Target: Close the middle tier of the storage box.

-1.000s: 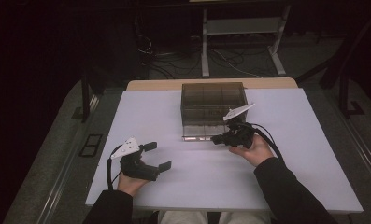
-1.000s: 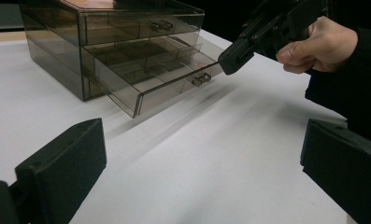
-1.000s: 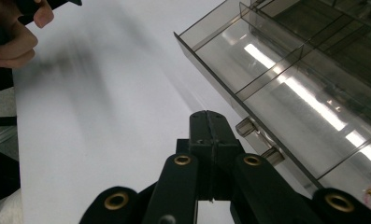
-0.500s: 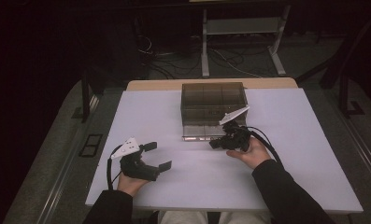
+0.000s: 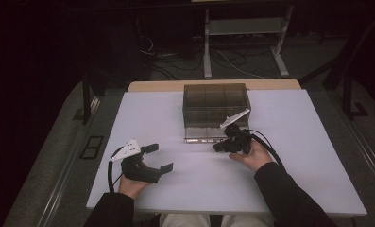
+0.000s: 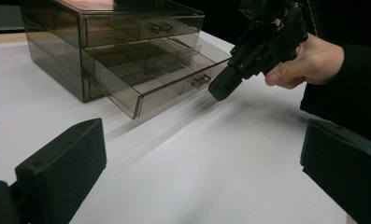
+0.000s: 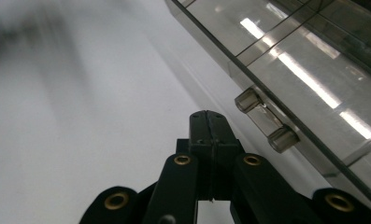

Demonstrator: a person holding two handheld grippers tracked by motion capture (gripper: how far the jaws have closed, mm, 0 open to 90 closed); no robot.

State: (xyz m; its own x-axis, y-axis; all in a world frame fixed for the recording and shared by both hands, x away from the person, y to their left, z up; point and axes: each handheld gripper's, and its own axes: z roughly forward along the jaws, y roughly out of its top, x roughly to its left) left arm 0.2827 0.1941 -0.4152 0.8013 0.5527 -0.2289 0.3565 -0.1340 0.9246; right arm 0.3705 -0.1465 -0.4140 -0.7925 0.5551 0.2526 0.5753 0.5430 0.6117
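A broad white rectangular table (image 5: 308, 156) is carrying a smoky, translucent plastic drawer cabinet (image 5: 216, 101), which is standing toward the far middle of the tabletop. In the left gripper view the cabinet's lowest drawer (image 6: 160, 74) is sitting partly pulled out, its divided compartments open to the camera, while the drawer above it is sitting flush with the front.

A person in dark sleeves is working from the near edge, holding one claw in each hand. The right claw (image 5: 218, 147) is lying just in front of the open drawer, at the cabinet's near right corner, its two black jaws pressed tightly together with nothing between them. In the right gripper view that pressed tip (image 7: 207, 122) is pointing along the drawer's front panel, with the small clear bar-shaped handle (image 7: 266, 121) sitting just beside it and slightly ahead, a narrow strip of table showing between the two; the tip is not touching the handle. The left gripper view is showing the same tip (image 6: 219, 89) close below and beside the handle (image 6: 201, 80).

The left claw (image 5: 159, 158) is resting well apart from the cabinet, near the table's near left area, its jaws spread wide and holding nothing.
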